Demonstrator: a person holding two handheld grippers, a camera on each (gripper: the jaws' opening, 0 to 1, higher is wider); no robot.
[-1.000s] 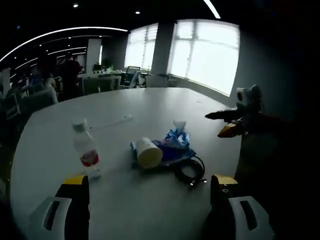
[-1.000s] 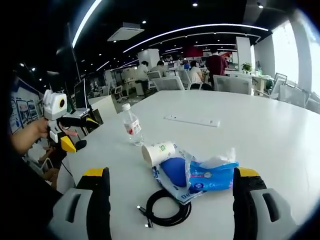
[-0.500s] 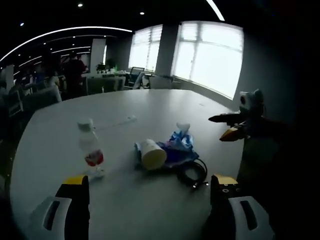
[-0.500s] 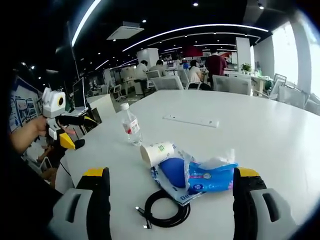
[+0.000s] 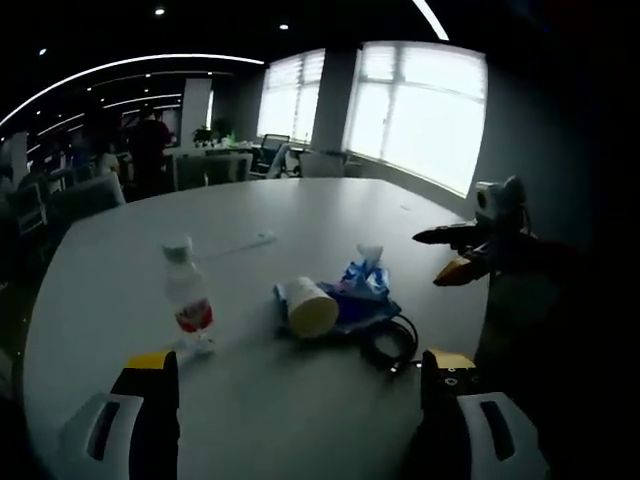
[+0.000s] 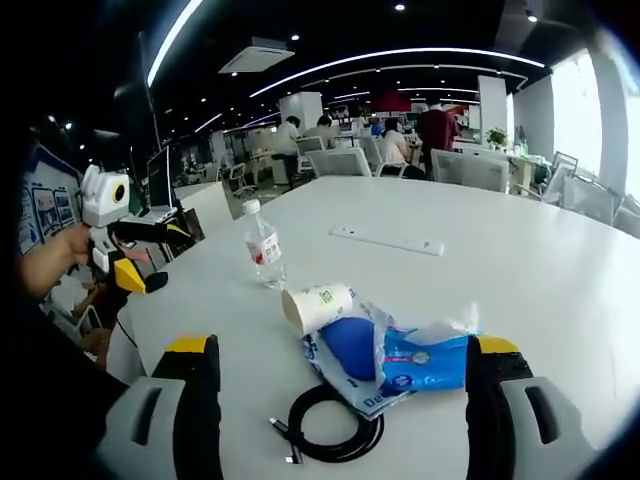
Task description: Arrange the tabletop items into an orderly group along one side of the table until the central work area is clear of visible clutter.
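Observation:
A clear water bottle (image 5: 188, 297) (image 6: 264, 246) with a red label stands upright on the white table (image 5: 120, 260) (image 6: 520, 260). A white paper cup (image 5: 311, 308) (image 6: 318, 305) lies on its side against a blue plastic packet (image 5: 362, 287) (image 6: 400, 357). A coiled black cable (image 5: 389, 342) (image 6: 330, 437) lies beside them. My left gripper (image 5: 298, 375) (image 6: 150, 258) is open, held above the near table edge, nothing between its jaws. My right gripper (image 6: 342, 365) (image 5: 440, 254) is open too, hovering short of the cable and packet.
A long white strip (image 6: 386, 241) (image 5: 235, 243) lies flat farther out on the table. Chairs, desks and several people fill the office beyond the table. Bright windows (image 5: 415, 110) stand behind the far edge.
Both views have drifted slightly with the hands. The items on the table lie where they were. Both grippers remain open.

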